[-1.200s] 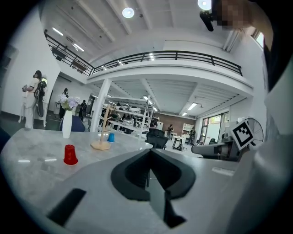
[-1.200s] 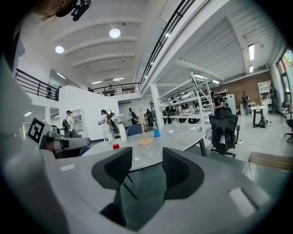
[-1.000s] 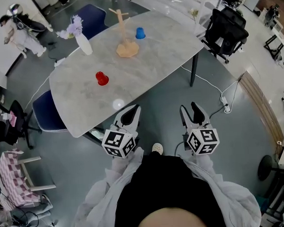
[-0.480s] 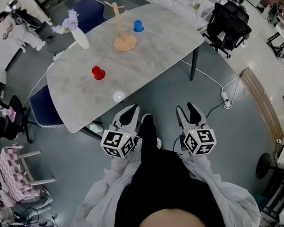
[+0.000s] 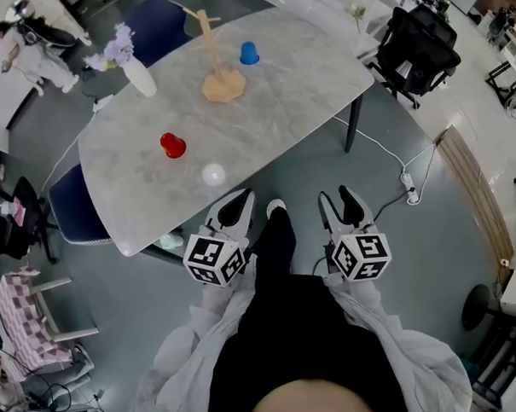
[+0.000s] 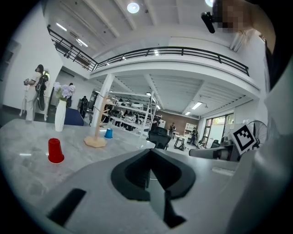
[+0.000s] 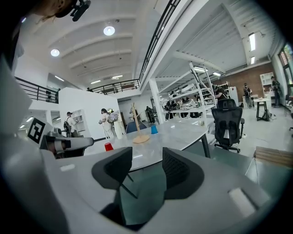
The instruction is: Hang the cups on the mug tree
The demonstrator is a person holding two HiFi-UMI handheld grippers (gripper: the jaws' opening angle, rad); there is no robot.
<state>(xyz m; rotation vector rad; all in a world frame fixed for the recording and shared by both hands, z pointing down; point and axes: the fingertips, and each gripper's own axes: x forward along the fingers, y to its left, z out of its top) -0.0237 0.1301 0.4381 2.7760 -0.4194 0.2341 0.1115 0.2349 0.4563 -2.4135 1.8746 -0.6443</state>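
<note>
Room: We are in a large open hall with a grey floor (image 5: 413, 237). A black office chair (image 5: 412, 53) stands at the far right, and a blue chair (image 5: 77, 204) stands at the counter's left end.
Counter: The grey marbled counter (image 5: 287, 89) runs slantwise ahead of us and carries all the task's things.
Mug tree: The wooden mug tree (image 5: 217, 78) stands upright on its round base at the far side of the counter, with nothing hanging on its pegs.
Blue cup: The blue cup (image 5: 249, 53) sits on the counter just right of the mug tree and a little farther off, not touching it.
Red cup: The red cup (image 5: 173, 146) sits alone on the counter, nearer to us and left of the mug tree.
Vase: A white vase (image 5: 139, 78) of pale purple flowers stands far left of the mug tree.
Left hand-held gripper: The left hand-held gripper (image 5: 235, 202) is clenched with nothing in it, its tip by the counter's near edge.
Right hand-held gripper: The right hand-held gripper (image 5: 340, 199) is released and empty, over the floor off the counter.
Cups against the grippers: The red cup lies ahead and to the left of the left hand-held gripper and is the closer of the two. The blue cup is well apart from both, far across the counter.
Between the grippers: We see one shoe (image 5: 276, 208) on the floor.
</note>
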